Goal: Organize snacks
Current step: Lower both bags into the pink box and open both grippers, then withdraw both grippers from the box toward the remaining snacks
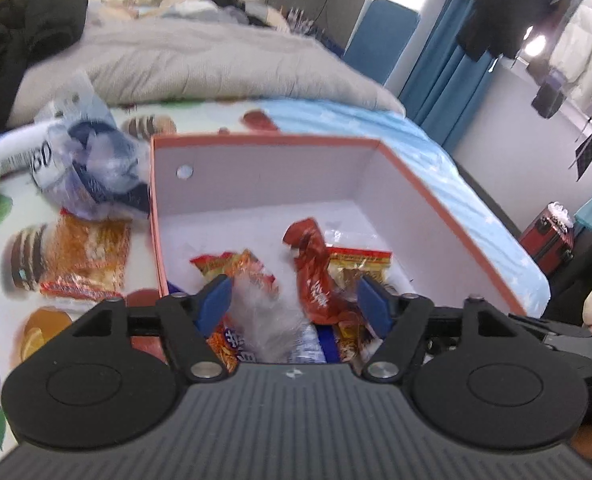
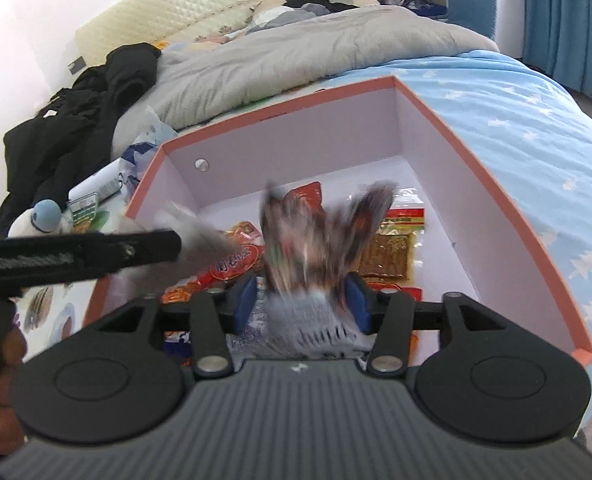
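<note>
Both grippers are held over the near end of the open orange-rimmed box, which sits on the bed. The left gripper has its jaws apart, and a blurred pale packet is seen between them, apparently dropping free rather than pressed by the blue pads. The right gripper is likewise spread, with a dark, motion-smeared packet standing upright between its jaws; whether a pad touches it cannot be told through the blur. Both packets lie directly ahead of and below their grippers, inside the box, so the coming move is judged to turn on lifting clear, not on reaching.

In the box, about five wrapped snacks are counted besides the two falling ones, among them a red twisted wrapper and a flat brown pack. Outside, to the left of the box, one orange packet and one crumpled plastic bag are left on the bed, nearer the left gripper.
</note>
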Demonstrator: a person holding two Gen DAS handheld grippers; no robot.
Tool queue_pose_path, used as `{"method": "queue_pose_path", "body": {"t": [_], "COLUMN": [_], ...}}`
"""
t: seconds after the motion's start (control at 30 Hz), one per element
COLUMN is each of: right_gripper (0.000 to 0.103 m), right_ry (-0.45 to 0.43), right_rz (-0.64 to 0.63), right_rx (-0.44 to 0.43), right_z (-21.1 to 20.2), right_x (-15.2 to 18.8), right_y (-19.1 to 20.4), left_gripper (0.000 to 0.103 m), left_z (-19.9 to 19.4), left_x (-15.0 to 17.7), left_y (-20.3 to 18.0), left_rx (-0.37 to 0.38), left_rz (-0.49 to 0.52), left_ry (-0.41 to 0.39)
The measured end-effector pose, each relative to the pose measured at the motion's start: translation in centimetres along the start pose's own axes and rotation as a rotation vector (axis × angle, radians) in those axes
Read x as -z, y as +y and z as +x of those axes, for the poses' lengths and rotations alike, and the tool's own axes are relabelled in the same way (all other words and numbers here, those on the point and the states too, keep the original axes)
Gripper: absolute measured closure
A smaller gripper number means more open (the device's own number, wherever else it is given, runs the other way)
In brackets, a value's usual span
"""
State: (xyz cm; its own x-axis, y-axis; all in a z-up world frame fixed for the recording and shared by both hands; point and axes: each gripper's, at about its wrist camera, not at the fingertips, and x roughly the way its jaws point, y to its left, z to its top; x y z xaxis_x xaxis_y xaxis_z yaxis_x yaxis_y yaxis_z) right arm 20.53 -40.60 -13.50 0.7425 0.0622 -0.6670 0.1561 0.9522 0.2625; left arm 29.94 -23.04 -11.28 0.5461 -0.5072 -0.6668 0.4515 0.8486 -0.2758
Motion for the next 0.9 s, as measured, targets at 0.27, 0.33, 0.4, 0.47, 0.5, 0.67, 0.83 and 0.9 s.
{"method": "queue_pose_path", "body": {"t": [0.27,0.33,0.4,0.47,0.5,0.67,0.83,0.9], "right_gripper": [0.032,0.032,0.032,0.032,0.032,0.032,0.032,0.032], "right_ry": [-0.053,-0.065,-0.083,-0.101,-0.109,-0.131,-0.146,-0.149], "right_rz": [0.007,0.005,0.006,0.004,0.003,0.008,-0.006,-0.016], "right_rx": [0.002,-0.002,-0.007,-0.011,-0.013,-0.031,-0.049,-0.054], "right_z": [-5.0,-6.6,-8.1,-9.8,-10.4,-13.3,-15.5,-16.2], "right_x": [1.2,1.7,2.3,2.9,3.2,4.7,5.8,6.3], "right_y": [1.1,1.6,2.1,2.7,3.0,4.2,5.4,5.9], "left_gripper": [0.028,0.028,0.028,0.028,0.028,0.028,0.028,0.028], "left_z": [-6.9,-9.0,-11.0,-13.0,-13.8,-17.8,-21.3,-22.7], "left_x": [1.1,1.8,2.5,3.3,3.7,5.6,7.6,8.5], "left_y": [-1.7,-2.1,-2.5,-2.7,-2.8,-2.9,-3.2,-3.2], "left_rx": [0.013,0.014,0.013,0.007,0.002,-0.009,-0.011,-0.014], "left_rz": [0.016,0.020,0.025,0.030,0.031,0.021,0.022,0.019], "left_ry": [-0.061,-0.080,-0.096,-0.108,-0.113,-0.137,-0.162,-0.175]}}
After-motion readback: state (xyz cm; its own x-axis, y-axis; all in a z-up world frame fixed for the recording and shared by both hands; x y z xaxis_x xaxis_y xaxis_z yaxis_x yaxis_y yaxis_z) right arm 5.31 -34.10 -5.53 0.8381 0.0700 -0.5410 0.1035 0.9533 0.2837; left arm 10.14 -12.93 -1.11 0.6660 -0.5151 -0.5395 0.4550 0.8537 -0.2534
